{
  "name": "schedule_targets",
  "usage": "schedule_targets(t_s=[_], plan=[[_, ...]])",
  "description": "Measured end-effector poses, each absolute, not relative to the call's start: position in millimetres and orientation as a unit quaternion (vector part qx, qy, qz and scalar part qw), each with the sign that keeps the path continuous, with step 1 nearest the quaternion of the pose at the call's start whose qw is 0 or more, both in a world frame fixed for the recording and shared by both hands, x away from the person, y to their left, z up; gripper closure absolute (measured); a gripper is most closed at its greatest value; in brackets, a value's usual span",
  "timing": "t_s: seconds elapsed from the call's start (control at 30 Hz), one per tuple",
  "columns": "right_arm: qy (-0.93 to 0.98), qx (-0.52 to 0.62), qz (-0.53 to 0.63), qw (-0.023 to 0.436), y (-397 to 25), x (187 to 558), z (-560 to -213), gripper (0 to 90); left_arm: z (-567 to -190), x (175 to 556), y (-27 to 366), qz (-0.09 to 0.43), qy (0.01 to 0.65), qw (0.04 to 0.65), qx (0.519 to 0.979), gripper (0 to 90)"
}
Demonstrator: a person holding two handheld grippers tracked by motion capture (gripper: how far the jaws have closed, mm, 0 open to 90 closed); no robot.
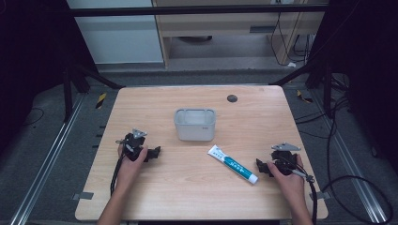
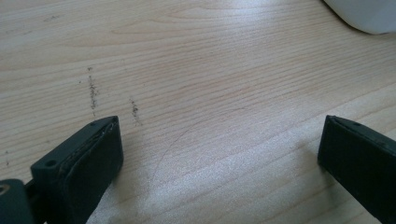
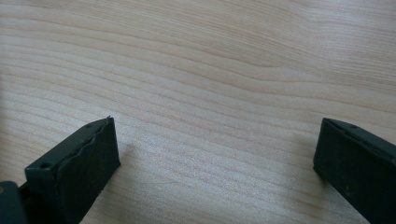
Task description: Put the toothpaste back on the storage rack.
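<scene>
Item 1, grey plastic bin (image 1: 195,124): stands upright near the middle of the wooden surface (image 1: 187,187), open top toward the camera. From the high view its inside looks pale, and you cannot tell whether anything lies in it. Its white rounded corner (image 2: 369,14) shows at the upper right of your left gripper view.

Item 2, toothpaste tube (image 1: 233,164): white with a teal stripe, lying flat on the surface, set diagonally with its cap end toward you and to the right. It rests just in front of the bin's right corner, apart from it, and nearer your right claw than your left.

Item 3, left claw (image 1: 152,153): held low over the surface in your left hand (image 1: 133,157), to the left of the bin. The left gripper view shows its jaws spread wide with bare wood between them (faint dark scuff marks (image 2: 93,91) on the grain).

Item 4, right claw (image 1: 263,168): in your right hand (image 1: 286,174), just right of the tube's cap end, not touching it. The right gripper view shows its jaws likewise wide apart, holding nothing, over plain wood.

Item 5, dark round cable hole (image 1: 232,98): far side of the surface, beyond the bin.
</scene>
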State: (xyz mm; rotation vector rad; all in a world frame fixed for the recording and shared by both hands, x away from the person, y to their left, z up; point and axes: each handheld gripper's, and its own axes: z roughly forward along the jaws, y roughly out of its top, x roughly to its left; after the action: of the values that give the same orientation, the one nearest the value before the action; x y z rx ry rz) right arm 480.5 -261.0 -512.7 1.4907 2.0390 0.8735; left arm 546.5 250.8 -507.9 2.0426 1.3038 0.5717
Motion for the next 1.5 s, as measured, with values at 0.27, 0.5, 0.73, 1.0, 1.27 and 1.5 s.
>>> schedule_targets(t_s=[0.27, 0.5, 0.73, 1.0, 1.27, 1.5], plan=[[0.737, 0.544, 0.322, 0.238, -263.3, 478.7, -509.7, 8.5, -508.0, 545.4, 251.6, 0.214, 0.492, 0.322, 0.78, 0.0], [0.736, 0.513, 0.354, 0.263, -258.9, 464.7, -482.4, 20.1, -508.0, 545.6, 251.7, 0.214, 0.492, 0.322, 0.78, 0.0], [0.766, 0.464, 0.365, 0.253, -231.8, 453.3, -462.9, 27.5, -507.9, 545.7, 251.9, 0.214, 0.49, 0.321, 0.781, 0.0], [0.818, 0.413, 0.332, 0.224, -181.8, 453.1, -444.2, 30.3, -507.9, 547.8, 251.0, 0.214, 0.491, 0.322, 0.781, 0.0], [0.851, 0.396, 0.297, 0.176, -159.7, 469.1, -439.7, 34.5, -507.7, 548.5, 250.6, 0.214, 0.492, 0.32, 0.781, 0.0], [0.864, 0.388, 0.281, 0.158, -151.1, 480.0, -435.3, 40.0, -507.7, 548.8, 250.4, 0.214, 0.492, 0.32, 0.781, 0.0]])
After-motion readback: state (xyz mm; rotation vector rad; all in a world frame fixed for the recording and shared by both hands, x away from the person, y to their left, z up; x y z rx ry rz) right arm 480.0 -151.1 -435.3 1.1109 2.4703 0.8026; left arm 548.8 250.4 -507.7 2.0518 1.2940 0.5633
